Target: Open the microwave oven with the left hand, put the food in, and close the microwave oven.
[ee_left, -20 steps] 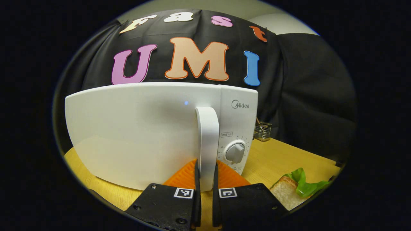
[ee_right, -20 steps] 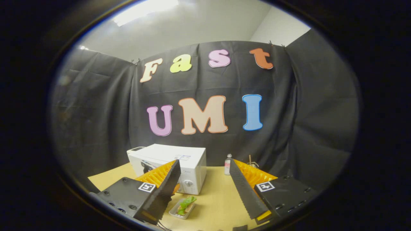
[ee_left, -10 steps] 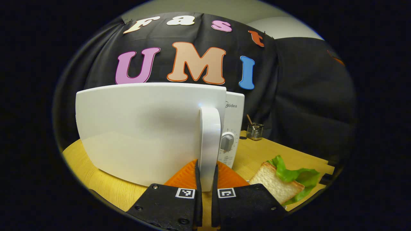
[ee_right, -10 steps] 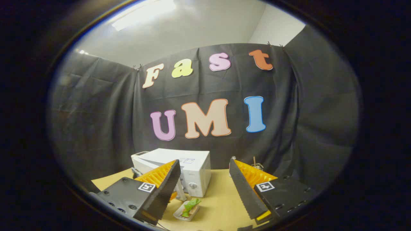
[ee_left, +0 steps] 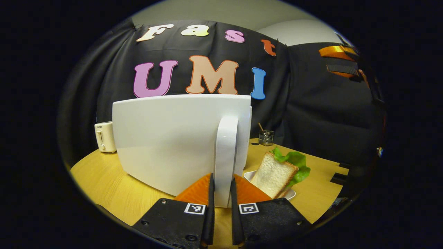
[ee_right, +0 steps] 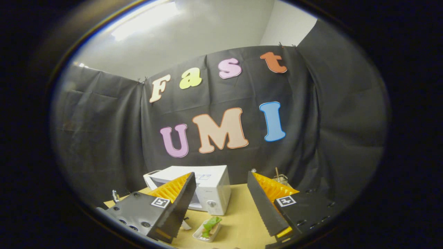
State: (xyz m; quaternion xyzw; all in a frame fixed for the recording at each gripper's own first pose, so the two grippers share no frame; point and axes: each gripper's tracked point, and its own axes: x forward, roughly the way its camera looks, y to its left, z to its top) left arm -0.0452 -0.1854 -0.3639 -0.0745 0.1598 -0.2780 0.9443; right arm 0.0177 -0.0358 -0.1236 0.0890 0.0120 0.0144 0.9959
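Observation:
The white microwave door (ee_left: 166,138) stands swung out from the oven, and my left gripper (ee_left: 221,195) is shut on its upright white handle (ee_left: 226,155). Just right of the handle, a slice of bread with green lettuce (ee_left: 277,171) lies on a small white plate (ee_left: 289,195). In the right gripper view the microwave (ee_right: 213,188) sits far off on the wooden table (ee_right: 238,221), with the same food (ee_right: 209,226) in front of it. My right gripper (ee_right: 220,174) hangs high above the table, open and holding nothing. It also shows at the upper right of the left gripper view (ee_left: 341,58).
A small white toaster (ee_left: 104,136) stands on the table at the far left. A metal mesh cup (ee_left: 265,137) with a stick in it sits behind the food near the booth wall. Bare table (ee_left: 104,186) lies left of the door.
The door has swung further out with my left gripper on its handle, now hiding the control panel. The food has shifted towards the middle of the left gripper view. The right gripper stays high and open.

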